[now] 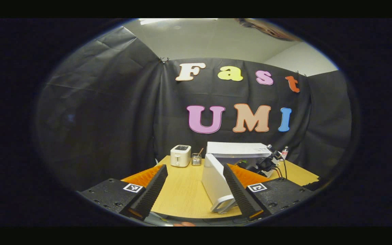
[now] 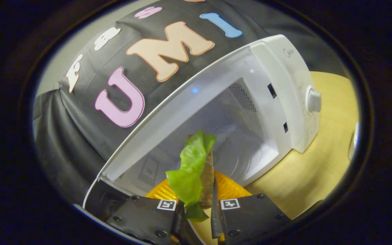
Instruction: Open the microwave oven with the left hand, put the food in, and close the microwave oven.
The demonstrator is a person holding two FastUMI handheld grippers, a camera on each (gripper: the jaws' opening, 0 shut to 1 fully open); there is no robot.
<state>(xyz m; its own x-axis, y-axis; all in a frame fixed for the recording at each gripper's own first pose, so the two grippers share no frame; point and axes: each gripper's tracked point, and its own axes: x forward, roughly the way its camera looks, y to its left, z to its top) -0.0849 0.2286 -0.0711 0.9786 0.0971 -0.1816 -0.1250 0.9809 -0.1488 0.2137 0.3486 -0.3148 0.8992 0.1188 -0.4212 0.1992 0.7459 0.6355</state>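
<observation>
The microwave oven [image 2: 250, 112] is seen with its door [image 1: 216, 183] swung open, standing on the wooden table [image 1: 182, 190]. The food [image 2: 196, 170], a sandwich-like piece with a green leaf on one face, is clamped between the two fingers of the right gripper [image 2: 198, 207], which are closed onto its flat sides. Its long axis is judged to run forward along the fingers, pointing at the open cavity [image 2: 230, 143]. The cavity lies directly ahead of the food and slightly to the right in the right gripper view; the leading end of the food is at or just inside the mouth, the depth not being resolvable. The cavity is seen bare, with nothing on its floor.

The left gripper [image 1: 194, 190] is held well back from the oven, fingers spread wide and gripping nothing. The open door's handle [image 1: 224, 205] is seen just beside its right finger, not touched. The right gripper [image 1: 267, 163] is seen in the left gripper view at the oven opening.

Also noted on the table: a toaster [image 1: 180, 155] and a small jar [image 1: 196, 159] left of the oven.

Judgement: opening is done; insertion is in hand; the coming move is a straight advance into the cavity.
</observation>
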